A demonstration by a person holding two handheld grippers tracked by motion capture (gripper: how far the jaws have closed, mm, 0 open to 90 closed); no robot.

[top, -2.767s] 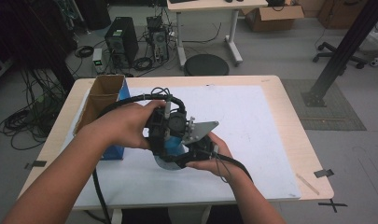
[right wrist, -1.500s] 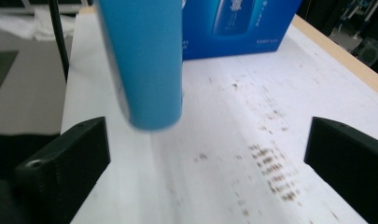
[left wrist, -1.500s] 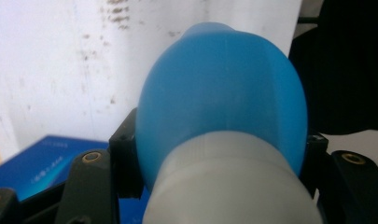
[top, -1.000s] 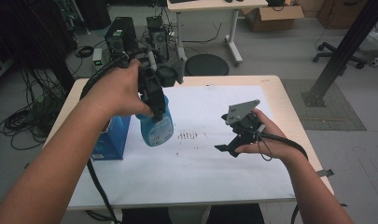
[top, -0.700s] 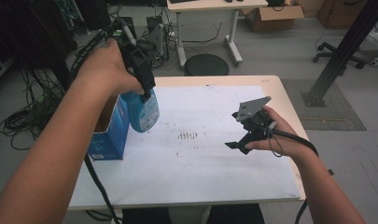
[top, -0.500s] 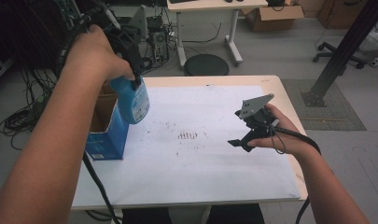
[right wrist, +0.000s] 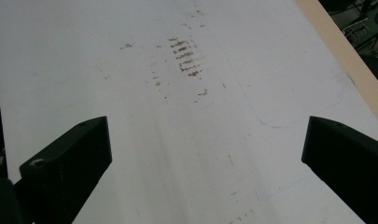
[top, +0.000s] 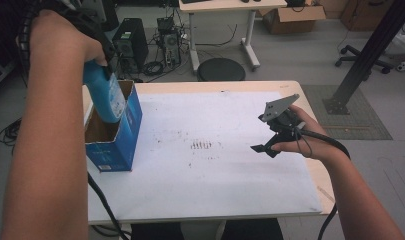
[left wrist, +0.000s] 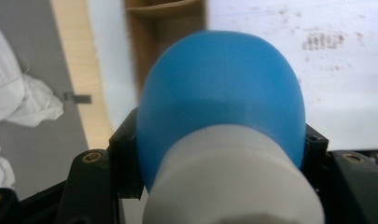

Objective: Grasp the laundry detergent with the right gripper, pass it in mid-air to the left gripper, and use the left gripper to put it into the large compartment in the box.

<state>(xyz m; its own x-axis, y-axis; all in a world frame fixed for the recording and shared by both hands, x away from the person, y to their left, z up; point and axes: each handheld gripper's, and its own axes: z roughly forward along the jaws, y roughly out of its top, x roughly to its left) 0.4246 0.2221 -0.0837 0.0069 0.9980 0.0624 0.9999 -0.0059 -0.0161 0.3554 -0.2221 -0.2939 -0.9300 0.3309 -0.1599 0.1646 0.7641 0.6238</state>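
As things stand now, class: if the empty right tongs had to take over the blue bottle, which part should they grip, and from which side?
Probably the bottle's round blue body, below the white neck, coming from the table's open middle. The left tongs already clamp it just under the neck, and the box walls off its lower end. The right tongs hang open and would have to widen for that bulge.

The right hand-held gripper is matte black, with a grey three-cornered plate on top and a thin black cable looping back over the wrist. In its own view its two jaws are blocky, square-ended slabs. The left hand-held gripper is black too, with brass-coloured screws at both lower corners and a thick ribbed black cable. Both forearms are bare, without sleeves.
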